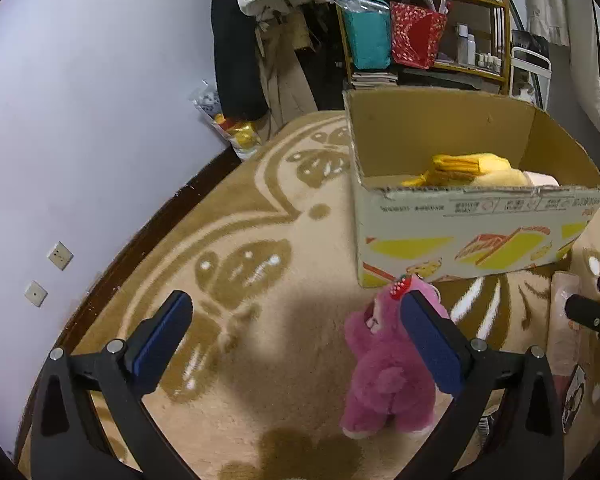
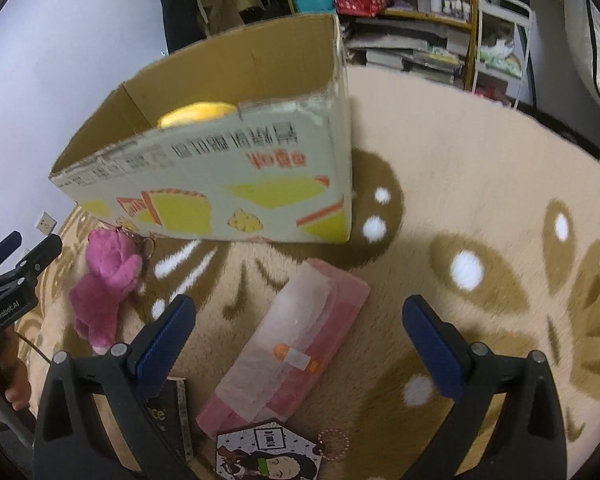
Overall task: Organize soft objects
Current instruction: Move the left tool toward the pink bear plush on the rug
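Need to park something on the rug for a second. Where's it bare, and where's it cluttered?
Bare rug lies right of the cardboard box, toward the shelf. More lies left of the pink plush bear, out to the wall. Crowded: the strip in front of the box, with the bear, the pink packet and the printed cards.

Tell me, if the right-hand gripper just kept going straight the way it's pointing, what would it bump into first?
Most likely the pink packet lying on the carpet: it sits between the open right gripper fingers, directly ahead. The cardboard box stands further on. Depth is hard to judge in this fisheye view.
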Demonstrator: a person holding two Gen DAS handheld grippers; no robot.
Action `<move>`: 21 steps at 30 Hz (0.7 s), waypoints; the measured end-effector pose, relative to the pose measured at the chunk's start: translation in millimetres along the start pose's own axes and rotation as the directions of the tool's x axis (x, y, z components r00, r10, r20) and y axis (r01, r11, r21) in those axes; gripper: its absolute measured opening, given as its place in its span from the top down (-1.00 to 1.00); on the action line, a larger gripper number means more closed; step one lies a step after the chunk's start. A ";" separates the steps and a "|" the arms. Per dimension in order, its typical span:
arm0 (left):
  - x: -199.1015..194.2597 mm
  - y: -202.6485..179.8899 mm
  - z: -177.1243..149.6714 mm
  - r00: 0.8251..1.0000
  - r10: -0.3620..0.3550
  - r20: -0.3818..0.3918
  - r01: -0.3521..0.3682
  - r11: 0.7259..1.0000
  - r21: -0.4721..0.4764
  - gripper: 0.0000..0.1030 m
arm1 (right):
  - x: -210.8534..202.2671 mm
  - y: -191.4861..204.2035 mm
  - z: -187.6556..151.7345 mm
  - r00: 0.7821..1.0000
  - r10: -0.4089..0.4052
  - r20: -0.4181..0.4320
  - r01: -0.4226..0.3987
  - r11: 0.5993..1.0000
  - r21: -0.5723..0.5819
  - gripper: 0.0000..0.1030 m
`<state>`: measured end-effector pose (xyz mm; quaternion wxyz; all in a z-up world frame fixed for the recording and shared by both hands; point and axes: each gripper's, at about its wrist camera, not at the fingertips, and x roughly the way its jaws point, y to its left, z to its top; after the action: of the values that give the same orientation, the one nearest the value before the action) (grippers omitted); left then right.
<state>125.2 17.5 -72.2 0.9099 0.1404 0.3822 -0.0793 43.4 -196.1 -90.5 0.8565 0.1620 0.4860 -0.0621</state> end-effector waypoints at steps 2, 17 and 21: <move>3.2 -1.8 -1.3 1.000 -0.005 -0.009 0.005 1.000 0.004 -0.99 | 5.9 -1.8 -3.0 1.000 0.007 -0.019 -0.007 1.000 0.011 -1.00; 12.7 -27.8 -9.2 0.998 -0.047 -0.038 0.049 0.996 0.069 -0.99 | 23.6 -3.4 -13.2 0.999 -0.004 -0.049 0.004 1.000 0.005 -1.00; 17.6 -35.7 -14.0 0.999 -0.020 -0.047 0.025 0.994 0.103 -0.99 | 25.0 0.7 -13.7 0.999 -0.013 -0.052 0.013 1.000 -0.005 -1.00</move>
<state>119.0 -12.6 -101.2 0.8915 0.1848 0.3998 -0.1062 45.4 -189.5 -118.2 0.8436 0.1582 0.5094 -0.0623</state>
